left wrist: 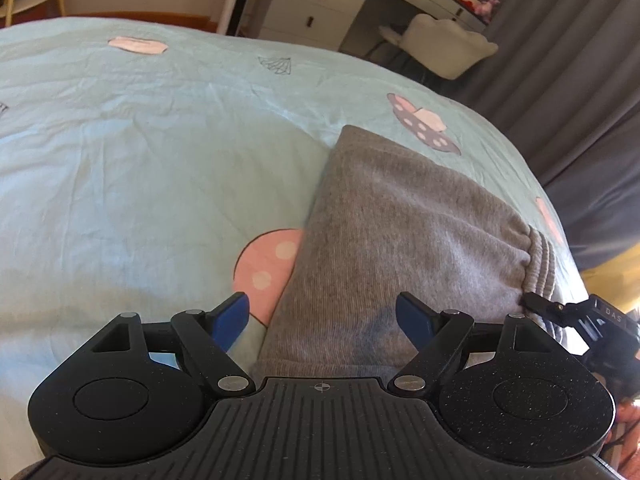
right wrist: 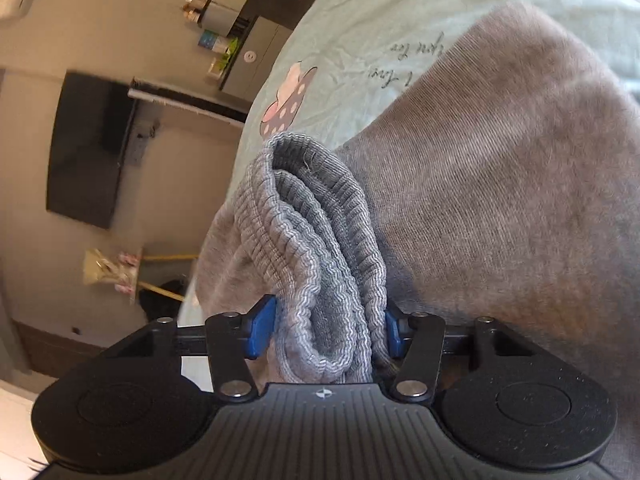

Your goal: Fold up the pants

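Nearby, white chair [left wrist: 448, 46], drawers [left wrist: 308, 10], grey curtain [left wrist: 580, 64], wall television [right wrist: 86, 148].

The supporting surface is a bed [left wrist: 160, 152] covered by a pale blue sheet, lightly creased. The sheet is printed with pink and grey spotted mushrooms, a small line-drawn diamond and a line of cursive script. Grey pants [left wrist: 392, 240] lie directly on the sheet, folded into a thick stack. The ribbed waistband [right wrist: 316, 248] is bunched at one end of the stack.
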The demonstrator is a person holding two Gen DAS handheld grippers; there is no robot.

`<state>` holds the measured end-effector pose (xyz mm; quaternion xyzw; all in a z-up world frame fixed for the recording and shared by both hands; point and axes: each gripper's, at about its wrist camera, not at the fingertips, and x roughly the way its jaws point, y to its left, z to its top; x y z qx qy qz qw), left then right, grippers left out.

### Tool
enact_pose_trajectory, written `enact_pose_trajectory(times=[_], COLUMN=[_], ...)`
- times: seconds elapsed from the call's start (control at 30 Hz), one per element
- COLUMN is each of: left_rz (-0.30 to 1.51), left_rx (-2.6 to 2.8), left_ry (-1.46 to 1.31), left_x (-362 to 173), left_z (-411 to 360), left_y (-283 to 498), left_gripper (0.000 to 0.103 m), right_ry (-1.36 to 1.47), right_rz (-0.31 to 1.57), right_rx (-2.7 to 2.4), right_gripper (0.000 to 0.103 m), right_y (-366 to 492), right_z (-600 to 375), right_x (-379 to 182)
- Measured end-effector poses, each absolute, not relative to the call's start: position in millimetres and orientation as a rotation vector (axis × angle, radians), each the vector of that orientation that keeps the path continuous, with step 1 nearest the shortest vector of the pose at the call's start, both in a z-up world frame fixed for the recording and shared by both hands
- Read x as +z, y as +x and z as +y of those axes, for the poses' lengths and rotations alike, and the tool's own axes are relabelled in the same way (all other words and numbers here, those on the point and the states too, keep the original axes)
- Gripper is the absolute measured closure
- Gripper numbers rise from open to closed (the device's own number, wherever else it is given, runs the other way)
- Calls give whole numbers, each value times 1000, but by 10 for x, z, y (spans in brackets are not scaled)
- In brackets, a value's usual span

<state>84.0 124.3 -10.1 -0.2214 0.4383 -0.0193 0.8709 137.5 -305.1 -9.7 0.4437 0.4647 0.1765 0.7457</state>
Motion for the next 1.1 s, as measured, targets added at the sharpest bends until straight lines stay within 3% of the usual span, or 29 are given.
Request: enact_pose_trajectory(times=[0.1,0.17,0.23,0.4,0.6,0.8,1.1], left_rz=[920,925,925,897,888,882,897], left_rx=[-42,-37,-22,-9,-1,-22,-58], left_ry=[-468,-471,-479,-502,-496,-466,-417], left_x=[-115,-132,-141,-111,-77,-47,-35], left_z=[1233,1230,1238,1265,1254,1202,1113], left_y=[854,869,869,819,796,793,806], left_gripper=[17,17,18,18,17,17,17], right_ry=[964,944,887,744,793,849,710], right_rz=[1022,1026,1018,888,696,662,714], right_rx=[410,390,355,381,428,370,152], right_gripper=[35,35,53,65,66,66,66], right_y=[1414,1416,1380,1178,956,801,508], right_z=[-2962,-2911,-2851,-2700,-2800,-3088,-3422], right_x=[-88,-47,41,492,1017,1219,993])
